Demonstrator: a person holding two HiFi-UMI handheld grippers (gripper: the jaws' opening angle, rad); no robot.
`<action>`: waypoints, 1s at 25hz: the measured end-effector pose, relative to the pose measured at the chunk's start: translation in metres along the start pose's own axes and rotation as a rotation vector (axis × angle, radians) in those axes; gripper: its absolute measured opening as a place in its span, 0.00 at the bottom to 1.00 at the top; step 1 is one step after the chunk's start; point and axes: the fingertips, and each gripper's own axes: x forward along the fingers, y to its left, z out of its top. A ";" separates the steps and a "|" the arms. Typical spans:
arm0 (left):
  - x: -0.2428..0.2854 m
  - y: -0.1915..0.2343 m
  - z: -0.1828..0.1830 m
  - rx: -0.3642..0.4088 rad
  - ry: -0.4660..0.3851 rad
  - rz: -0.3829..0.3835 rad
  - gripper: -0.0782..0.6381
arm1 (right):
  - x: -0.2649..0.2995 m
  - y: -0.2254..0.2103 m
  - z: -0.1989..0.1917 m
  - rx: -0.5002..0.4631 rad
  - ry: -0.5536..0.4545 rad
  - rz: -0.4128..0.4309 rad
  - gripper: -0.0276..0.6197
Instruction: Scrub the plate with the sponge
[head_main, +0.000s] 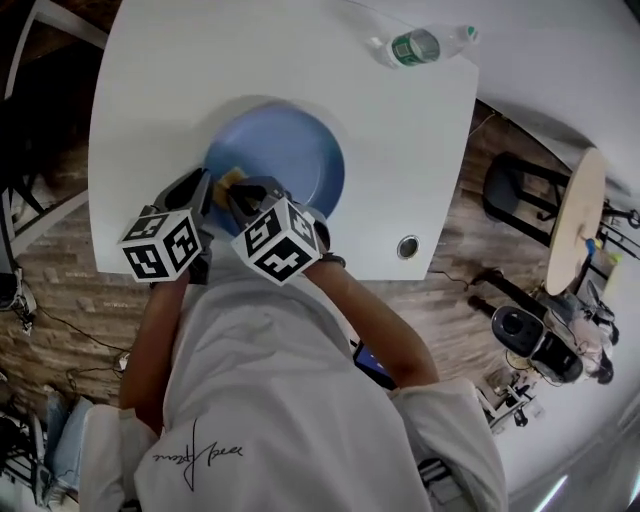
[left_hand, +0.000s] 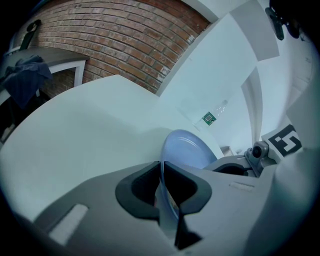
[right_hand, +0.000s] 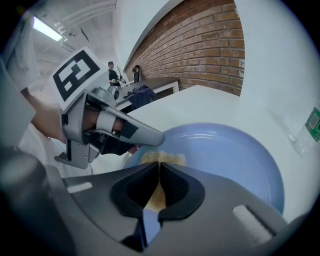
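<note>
**Scrub step: plate pinned, sponge down**

My left gripper (left_hand: 163, 175) is clamped on the rim of the blue plate (head_main: 290, 155), which sits on the bench (head_main: 170, 80). My right gripper (right_hand: 159, 172) is pinching the yellow sponge (right_hand: 165, 158), with the sponge on the plate just ahead of its jaws. I'd say scrubbing is on. Next I'd sweep the sponge farther out while the left gripper steadies the plate. The plate seems to hold only the sponge, though the grippers cover part of it.

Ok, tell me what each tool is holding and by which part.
Left tool grips the blue plate by its near rim. Right tool pinches the yellow sponge by its near end.
</note>
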 end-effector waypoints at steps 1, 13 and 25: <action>0.000 -0.002 -0.001 -0.002 0.000 -0.001 0.17 | -0.002 0.001 -0.002 -0.004 0.005 0.004 0.07; -0.002 -0.002 0.000 -0.010 -0.008 0.001 0.17 | -0.009 0.011 -0.013 0.023 0.016 0.051 0.07; 0.000 -0.002 0.000 -0.015 -0.004 0.003 0.17 | -0.013 0.021 -0.026 0.015 0.045 0.105 0.07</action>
